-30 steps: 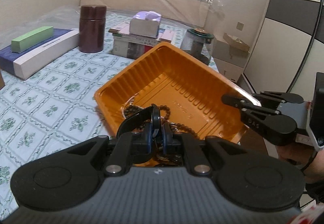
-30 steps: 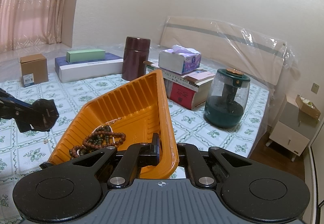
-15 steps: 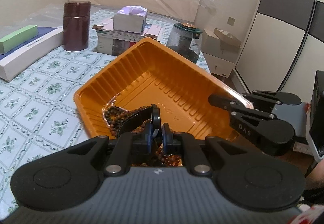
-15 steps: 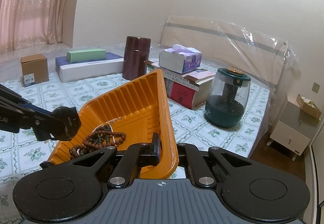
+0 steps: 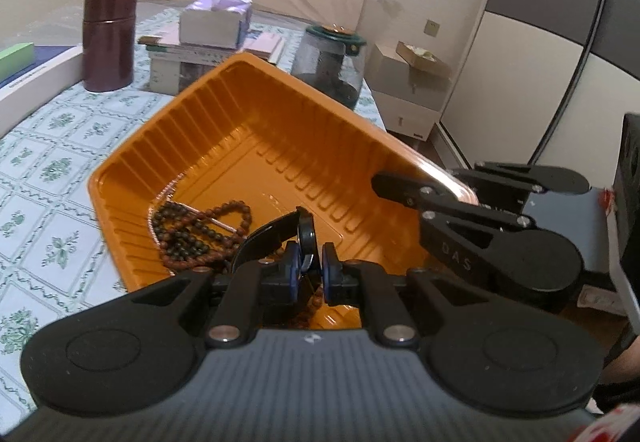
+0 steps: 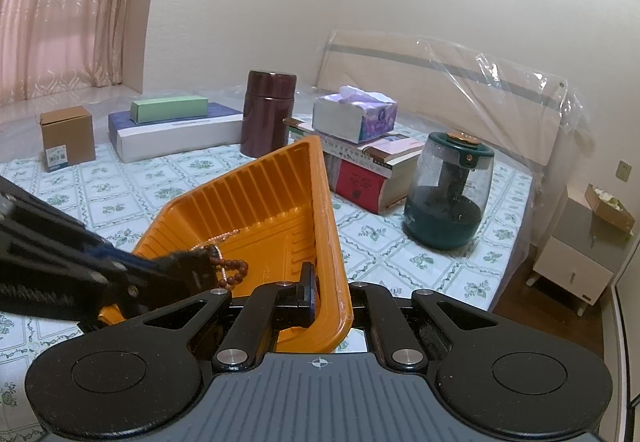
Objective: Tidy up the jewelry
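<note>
An orange plastic tray [image 5: 280,130] is held tilted above the bed; it also shows in the right wrist view [image 6: 256,202]. Brown and dark bead bracelets [image 5: 192,230] and a thin pale chain lie in its low corner. My left gripper [image 5: 307,272] is shut on a dark ring-shaped piece of jewelry [image 5: 306,242] over the tray's near edge. My right gripper [image 6: 332,298] is shut on the tray's rim, and its fingers [image 5: 452,198] show at the tray's right corner. In the right wrist view the left gripper [image 6: 160,274] reaches into the tray over the beads [image 6: 232,266].
On the patterned bedspread [image 6: 120,194] stand a maroon canister [image 6: 268,118], a tissue box [image 6: 354,118] on stacked books, a green humidifier [image 6: 448,194], a long white box [image 6: 176,130] and a small cardboard box [image 6: 66,138]. A bedside cabinet [image 6: 584,254] stands at right.
My left gripper has moved right and forward, further over the tray, with the dark ring still in it. The right gripper keeps hold of the tray rim.
</note>
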Action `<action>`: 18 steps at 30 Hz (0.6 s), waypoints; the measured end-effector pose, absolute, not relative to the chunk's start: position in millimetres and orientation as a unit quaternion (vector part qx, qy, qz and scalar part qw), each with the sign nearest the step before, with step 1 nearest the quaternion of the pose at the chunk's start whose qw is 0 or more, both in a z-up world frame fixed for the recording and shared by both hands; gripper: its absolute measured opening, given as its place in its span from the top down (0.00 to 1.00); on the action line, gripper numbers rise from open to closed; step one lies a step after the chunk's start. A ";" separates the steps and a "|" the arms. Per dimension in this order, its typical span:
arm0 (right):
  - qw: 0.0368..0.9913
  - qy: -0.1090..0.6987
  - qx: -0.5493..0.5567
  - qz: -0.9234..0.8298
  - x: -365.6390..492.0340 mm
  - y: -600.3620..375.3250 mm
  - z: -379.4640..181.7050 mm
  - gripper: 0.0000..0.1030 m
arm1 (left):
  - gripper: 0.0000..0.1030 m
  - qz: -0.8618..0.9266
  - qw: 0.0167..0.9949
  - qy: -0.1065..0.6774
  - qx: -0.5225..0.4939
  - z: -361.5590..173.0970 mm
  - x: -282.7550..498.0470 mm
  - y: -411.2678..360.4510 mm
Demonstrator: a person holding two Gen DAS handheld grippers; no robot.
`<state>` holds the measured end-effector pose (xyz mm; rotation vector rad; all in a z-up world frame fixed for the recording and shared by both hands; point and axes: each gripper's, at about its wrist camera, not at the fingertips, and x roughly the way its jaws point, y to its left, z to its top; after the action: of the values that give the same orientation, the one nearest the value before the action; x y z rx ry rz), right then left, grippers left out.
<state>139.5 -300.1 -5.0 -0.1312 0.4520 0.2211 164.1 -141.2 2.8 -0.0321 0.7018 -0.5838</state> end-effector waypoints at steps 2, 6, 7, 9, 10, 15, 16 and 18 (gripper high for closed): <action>0.966 0.224 -0.064 0.109 139.3 -300.6 -5.4 0.94 | 0.80 -0.286 0.902 0.324 -0.012 4.6 161.1 -140.6; 0.966 0.227 -0.061 0.108 139.5 -302.5 -7.5 0.94 | 0.78 -0.266 0.913 0.308 -0.011 12.8 157.4 -121.5; 0.966 0.228 -0.060 0.108 139.1 -303.0 -7.9 0.94 | 0.78 -0.258 0.916 0.306 -0.013 14.9 156.9 -114.1; 0.966 0.228 -0.058 0.108 138.0 -303.1 -8.3 0.94 | 0.78 -0.232 0.925 0.302 -0.019 17.8 155.2 -95.0; 0.966 0.228 -0.058 0.108 139.4 -303.4 -8.1 0.94 | 0.78 -0.218 0.929 0.299 -0.021 18.8 153.9 -84.1; 0.966 0.228 -0.057 0.108 139.5 -303.2 -7.6 0.94 | 0.78 -0.130 0.944 0.302 -0.030 13.6 147.9 -25.8; 0.966 0.229 -0.056 0.107 139.5 -303.3 -7.5 0.94 | 0.78 -0.111 0.945 0.305 -0.031 9.9 146.7 -13.3; 0.966 0.229 -0.056 0.107 139.1 -302.7 -7.1 0.94 | 0.78 -0.083 0.947 0.310 -0.031 3.7 144.3 4.0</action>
<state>139.1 -302.7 -7.1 -0.1125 0.4624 0.2165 144.3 4.0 3.7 -0.0637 0.6305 -0.1687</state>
